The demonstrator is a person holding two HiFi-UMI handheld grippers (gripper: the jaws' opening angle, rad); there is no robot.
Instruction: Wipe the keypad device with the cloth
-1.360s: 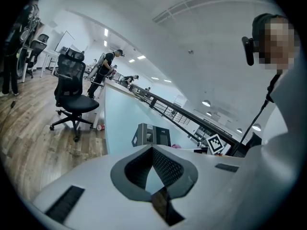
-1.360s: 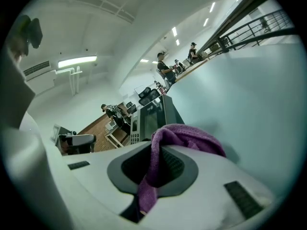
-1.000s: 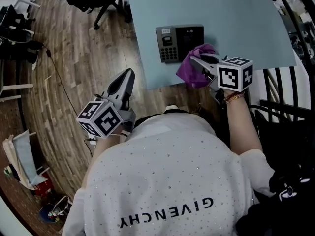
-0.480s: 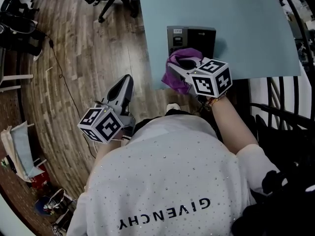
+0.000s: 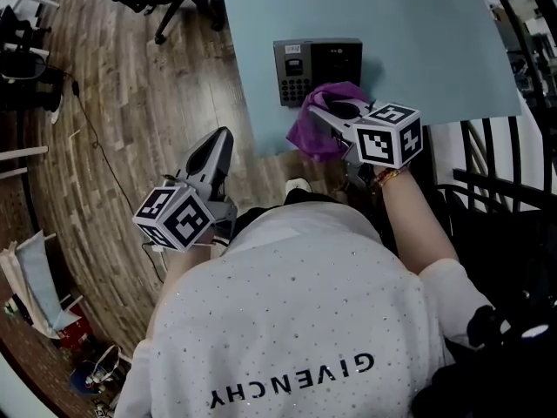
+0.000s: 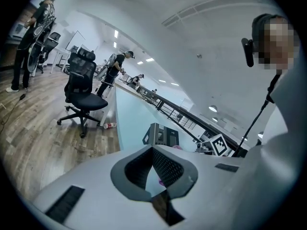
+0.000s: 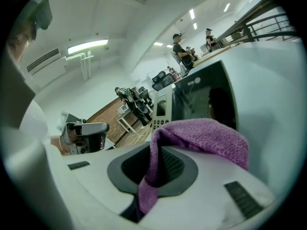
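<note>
The dark keypad device (image 5: pixel 317 68) is fixed on the pale blue wall panel (image 5: pixel 418 33); its keys show at its left part. My right gripper (image 5: pixel 320 111) is shut on the purple cloth (image 5: pixel 318 124), which bunches just below the device's lower right. In the right gripper view the cloth (image 7: pixel 201 138) drapes over the jaws with the device (image 7: pixel 192 102) close behind it. My left gripper (image 5: pixel 222 138) hangs lower left over the wood floor, shut with nothing in it. The left gripper view shows the device (image 6: pixel 160 134) ahead, beyond its jaws.
A wood floor (image 5: pixel 130 129) lies left of the panel. Office chair legs (image 5: pixel 178 11) stand at the top left. Black railing bars (image 5: pixel 487 172) run at the right. Clutter lies at the lower left (image 5: pixel 43 294). People stand far off in the left gripper view (image 6: pixel 29 42).
My right gripper with the cloth slid left across the device, then dropped back down and to the right of it. The left gripper stayed in place.
</note>
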